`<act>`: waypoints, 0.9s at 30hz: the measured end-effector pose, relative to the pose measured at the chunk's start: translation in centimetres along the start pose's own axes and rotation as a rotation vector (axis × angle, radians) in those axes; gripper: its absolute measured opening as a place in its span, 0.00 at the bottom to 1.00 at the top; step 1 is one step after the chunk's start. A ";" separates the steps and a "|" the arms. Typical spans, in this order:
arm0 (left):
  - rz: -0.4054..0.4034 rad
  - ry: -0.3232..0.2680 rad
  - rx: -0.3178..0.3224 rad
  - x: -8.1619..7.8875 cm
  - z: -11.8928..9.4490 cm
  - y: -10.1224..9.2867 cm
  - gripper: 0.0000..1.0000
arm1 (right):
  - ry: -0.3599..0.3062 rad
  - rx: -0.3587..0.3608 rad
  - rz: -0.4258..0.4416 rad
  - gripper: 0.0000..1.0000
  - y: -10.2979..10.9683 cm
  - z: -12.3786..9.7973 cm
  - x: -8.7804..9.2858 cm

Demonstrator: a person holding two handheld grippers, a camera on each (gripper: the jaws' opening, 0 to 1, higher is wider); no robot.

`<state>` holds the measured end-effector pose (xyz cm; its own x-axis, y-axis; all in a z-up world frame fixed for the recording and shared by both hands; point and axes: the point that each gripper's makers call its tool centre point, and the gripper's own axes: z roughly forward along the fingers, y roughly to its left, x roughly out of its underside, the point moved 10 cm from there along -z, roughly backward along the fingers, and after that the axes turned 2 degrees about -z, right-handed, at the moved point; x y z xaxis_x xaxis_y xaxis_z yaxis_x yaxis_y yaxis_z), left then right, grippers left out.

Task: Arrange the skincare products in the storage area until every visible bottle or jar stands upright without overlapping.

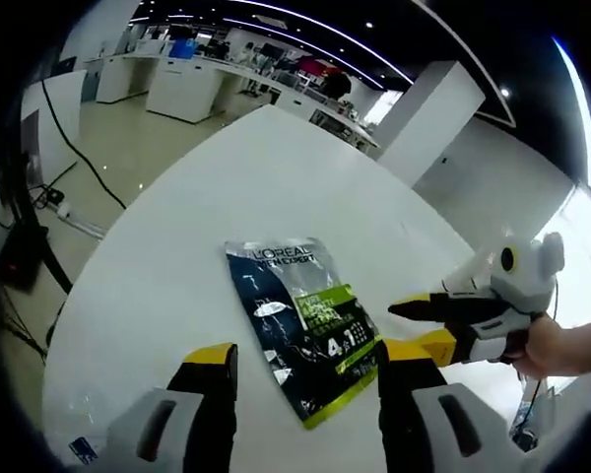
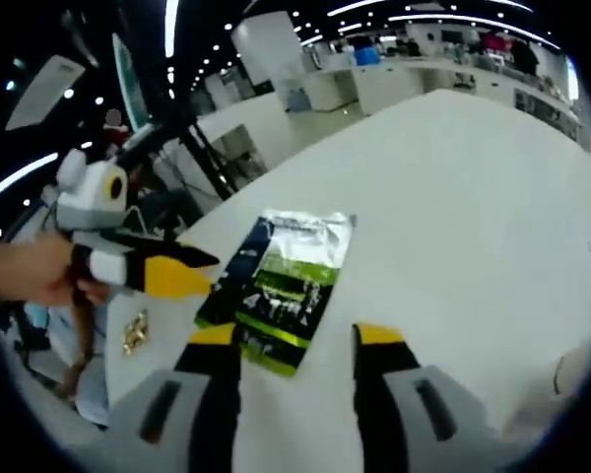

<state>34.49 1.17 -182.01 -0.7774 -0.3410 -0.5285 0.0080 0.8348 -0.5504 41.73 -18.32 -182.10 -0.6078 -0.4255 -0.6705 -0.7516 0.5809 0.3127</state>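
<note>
1. Sachet: flat dark-blue, green and silver foil skincare sachet [image 1: 300, 325] lies flat mid white round tabletop [image 1: 276, 177], just ahead of both grippers.
2. Handling: probably light, thin, floppy, slick foil; won't stand alone. Pinch an edge or corner.
3. Left gripper [image 1: 305, 370]: fingers wide apart, holding nothing, straddling the sachet's near end.
4. Right gripper [image 2: 295, 340]: fingers spread, holding nothing, near the sachet's corner.

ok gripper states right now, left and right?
Left gripper: open, holding nothing; its fingers straddle the near end of the sachet lying flat on the white table.
Right gripper: open, empty, just short of the sachet.
</note>
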 end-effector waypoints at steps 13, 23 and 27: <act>-0.199 -0.048 0.085 -0.6 0.8 0.1 0.51 | -0.012 -0.067 0.200 0.26 -0.5 1.5 -0.6; -0.454 -0.050 0.233 0.6 1.0 1.1 0.36 | -0.027 -0.112 0.354 0.17 -0.8 1.8 0.0; -0.449 -0.066 0.203 1.1 0.7 1.3 0.27 | -0.018 -0.111 0.359 0.15 -0.5 1.7 0.3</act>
<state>34.10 1.59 -183.75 -0.6907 -0.6799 -0.2464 -0.1911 0.5003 -0.8445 42.37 -17.56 -183.59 -0.8340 -0.1955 -0.5160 -0.5149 0.6119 0.6004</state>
